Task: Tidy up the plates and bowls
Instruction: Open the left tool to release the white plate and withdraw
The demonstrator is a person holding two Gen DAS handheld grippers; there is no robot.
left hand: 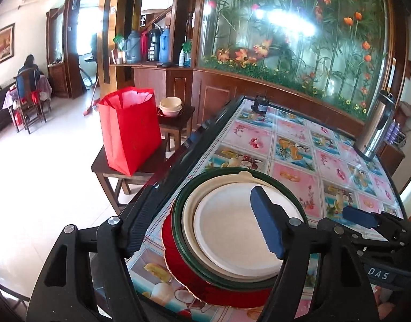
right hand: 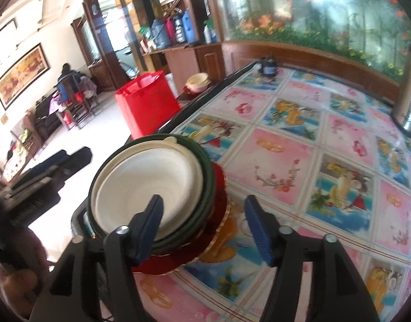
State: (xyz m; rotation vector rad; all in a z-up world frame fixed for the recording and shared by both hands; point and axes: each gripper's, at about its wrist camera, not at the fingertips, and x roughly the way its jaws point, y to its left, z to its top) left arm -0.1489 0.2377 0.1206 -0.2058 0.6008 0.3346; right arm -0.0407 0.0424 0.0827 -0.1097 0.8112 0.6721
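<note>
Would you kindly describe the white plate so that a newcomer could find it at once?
Start at the table with the fruit-patterned cover and go to the stack of dishes at its near edge. The white plate lies on top, nested in a cream dish, then a dark green one, above a red plate. It alone is plain white and innermost.

Matt paper-like white plate [left hand: 232,233] nests in a glossy green dish [left hand: 288,190]; glossy glass-topped table [left hand: 294,145].
</note>
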